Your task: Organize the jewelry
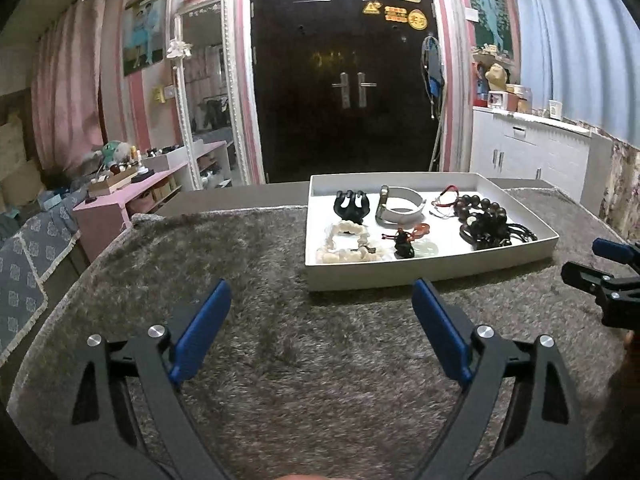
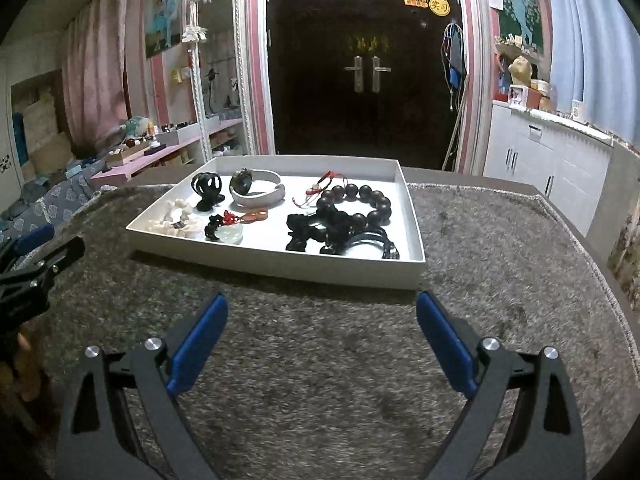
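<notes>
A white tray [image 1: 432, 270] [image 2: 280, 268] sits on the shaggy grey cloth and holds several jewelry pieces: a black hair claw [image 1: 351, 206] [image 2: 207, 190], a white-strap watch [image 1: 400, 206] [image 2: 256, 188], a cream bead bracelet [image 1: 344, 246] [image 2: 176, 220], a red-corded pendant [image 1: 408, 240] [image 2: 228, 228], a dark bead bracelet [image 1: 480, 210] [image 2: 356, 204] and black hair ties [image 2: 372, 244]. My left gripper [image 1: 322, 312] is open and empty, short of the tray's near left corner. My right gripper [image 2: 322, 320] is open and empty, just before the tray's near wall.
The grey cloth [image 1: 280, 360] covers the table top. Behind it are a dark double door [image 1: 344, 80], a standing mirror [image 1: 206, 92], a pink shelf [image 1: 132, 196] at left and a white cabinet [image 1: 528, 152] at right.
</notes>
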A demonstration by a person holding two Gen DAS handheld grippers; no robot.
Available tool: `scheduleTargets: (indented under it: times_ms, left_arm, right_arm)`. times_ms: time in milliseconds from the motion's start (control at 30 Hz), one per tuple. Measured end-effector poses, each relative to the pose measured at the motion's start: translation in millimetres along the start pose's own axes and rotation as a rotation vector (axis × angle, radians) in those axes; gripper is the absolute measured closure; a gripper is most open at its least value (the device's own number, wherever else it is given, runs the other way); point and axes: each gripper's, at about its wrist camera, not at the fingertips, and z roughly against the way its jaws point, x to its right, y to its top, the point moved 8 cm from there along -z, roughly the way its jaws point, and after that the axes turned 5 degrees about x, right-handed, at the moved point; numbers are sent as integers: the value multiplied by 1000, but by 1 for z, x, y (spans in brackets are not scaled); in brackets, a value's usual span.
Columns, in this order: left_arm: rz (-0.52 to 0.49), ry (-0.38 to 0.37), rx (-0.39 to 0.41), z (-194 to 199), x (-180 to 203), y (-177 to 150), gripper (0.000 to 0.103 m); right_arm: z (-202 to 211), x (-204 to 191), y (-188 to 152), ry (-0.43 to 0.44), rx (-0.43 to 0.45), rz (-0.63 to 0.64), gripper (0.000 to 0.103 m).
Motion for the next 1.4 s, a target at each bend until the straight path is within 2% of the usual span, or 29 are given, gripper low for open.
scheduleTargets:
  times_ms: [200,400,1400]
  left_arm:
    - [-36,-4,21,2,5,2,12]
    - [-29,-13,27,1,6,3,12]
    - [-39,-10,42,3,6,3,9]
  right_arm:
    - [-6,11,0,1,-18,-78,8]
    - [-6,2,-1,-3,-15,-29,8]
    - [-6,1,1,-5,-12,-25,8]
